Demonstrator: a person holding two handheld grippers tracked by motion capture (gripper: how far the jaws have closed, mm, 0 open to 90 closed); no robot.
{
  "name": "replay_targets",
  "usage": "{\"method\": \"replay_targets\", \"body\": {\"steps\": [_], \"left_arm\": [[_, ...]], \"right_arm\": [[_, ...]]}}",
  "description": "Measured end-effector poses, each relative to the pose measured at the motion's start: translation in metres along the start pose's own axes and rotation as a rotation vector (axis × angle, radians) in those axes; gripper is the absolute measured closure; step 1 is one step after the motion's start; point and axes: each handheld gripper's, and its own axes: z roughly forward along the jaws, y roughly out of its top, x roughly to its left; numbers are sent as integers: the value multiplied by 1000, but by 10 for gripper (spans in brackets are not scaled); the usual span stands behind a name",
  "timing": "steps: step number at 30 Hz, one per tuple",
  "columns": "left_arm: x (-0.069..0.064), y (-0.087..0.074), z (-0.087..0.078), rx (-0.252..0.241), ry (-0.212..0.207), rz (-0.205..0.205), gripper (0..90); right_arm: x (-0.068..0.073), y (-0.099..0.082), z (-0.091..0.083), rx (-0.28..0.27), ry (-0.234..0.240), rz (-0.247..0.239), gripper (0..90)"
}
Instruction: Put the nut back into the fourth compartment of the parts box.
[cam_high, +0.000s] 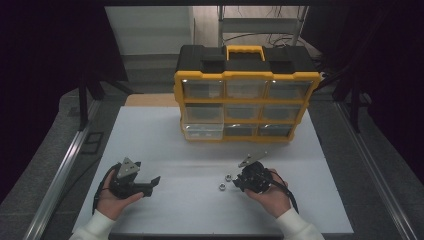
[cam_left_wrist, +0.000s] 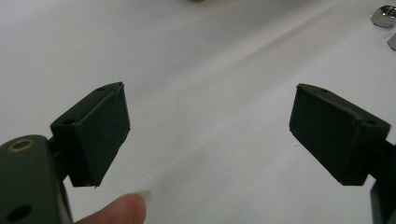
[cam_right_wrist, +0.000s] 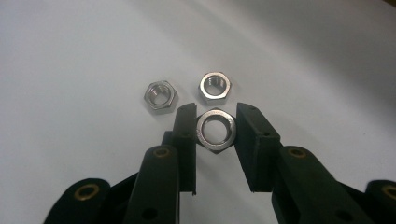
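- The right gripper (cam_right_wrist: 215, 128) has its black jaws clenched on a shiny steel hexagonal nut (cam_right_wrist: 215, 129), one pad on each side.
- Two more steel hex nuts (cam_right_wrist: 160, 96) lie on the white tabletop (cam_right_wrist: 70, 56) just beyond its tips.
- The left gripper (cam_left_wrist: 210, 126) is released, jaws wide apart over bare tabletop.

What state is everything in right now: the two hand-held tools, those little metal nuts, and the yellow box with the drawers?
Left tool: open, nothing between its jaws, low over the white table.
Right tool: shut on the big nut, which lies flat.
Two smaller nuts: lying flat on the table, free, just beyond the held one.
Yellow organizer: standing upright; bottom-left drawer sticks out a little, the rest shut.
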Motion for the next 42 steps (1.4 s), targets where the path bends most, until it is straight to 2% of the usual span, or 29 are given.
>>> {"method": "replay_targets", "body": {"steps": [10, 42], "left_arm": [[0, 0, 0, -1, 2, 1, 131], [0, 1, 0, 1, 1, 1, 131]], "right_arm": [[-1, 2, -6, -26, 1, 17, 705], [-2, 13, -28, -100, -5, 20, 705]]}}
